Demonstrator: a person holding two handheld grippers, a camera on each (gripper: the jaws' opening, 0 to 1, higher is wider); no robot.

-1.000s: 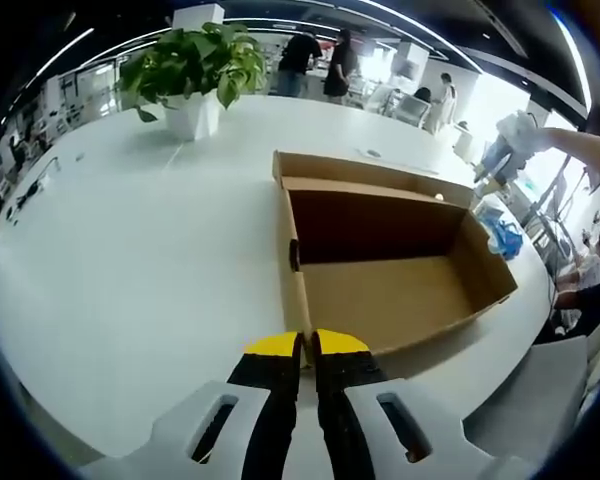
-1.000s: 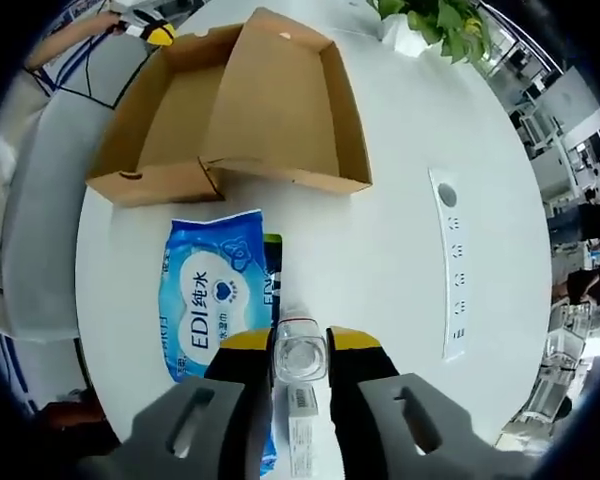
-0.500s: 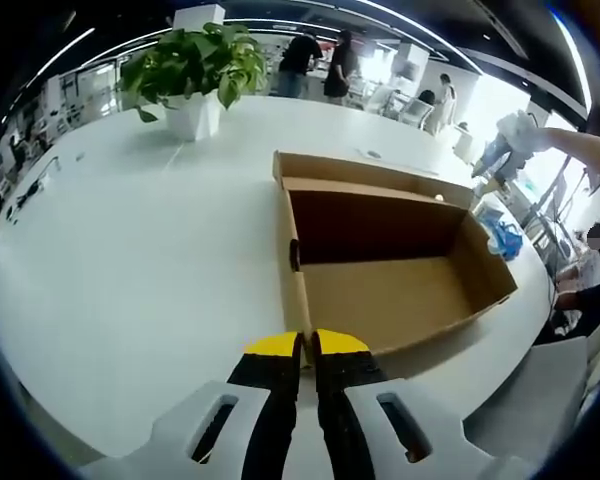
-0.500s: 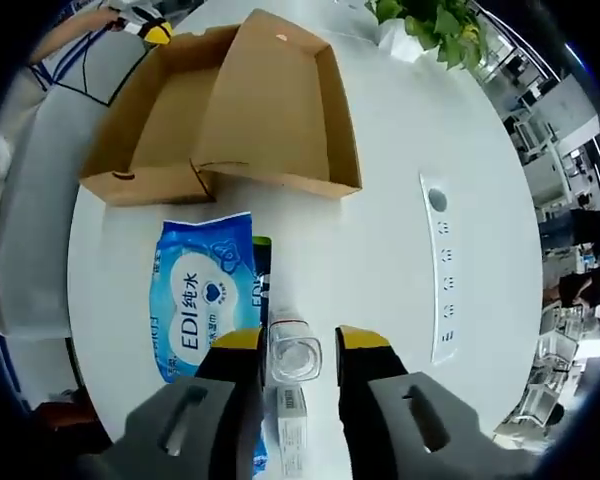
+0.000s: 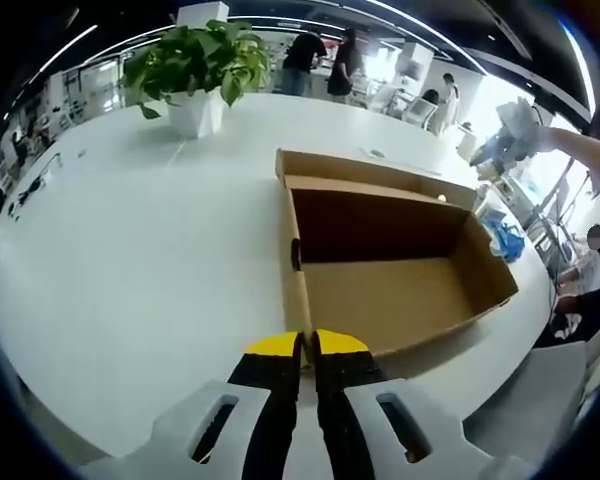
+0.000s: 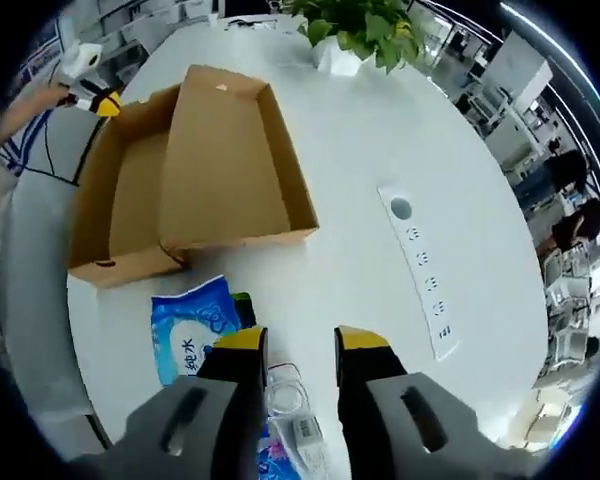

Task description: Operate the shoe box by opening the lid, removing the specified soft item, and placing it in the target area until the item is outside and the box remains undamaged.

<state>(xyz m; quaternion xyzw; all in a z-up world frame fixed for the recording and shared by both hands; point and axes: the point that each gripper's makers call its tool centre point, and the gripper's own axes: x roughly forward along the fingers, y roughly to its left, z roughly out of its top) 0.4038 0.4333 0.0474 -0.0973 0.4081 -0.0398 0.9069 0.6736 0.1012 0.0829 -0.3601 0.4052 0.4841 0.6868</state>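
Right hand-held gripper (image 6: 288, 342) lifted, shoe box (image 6: 180, 190) empty

Partly hidden print on the blue wipes pack (image 6: 193, 335) reads the character "水".

Brown shoe box (image 6: 180, 190) lies open; blue wipes pack (image 6: 192, 338) rests just outside it.
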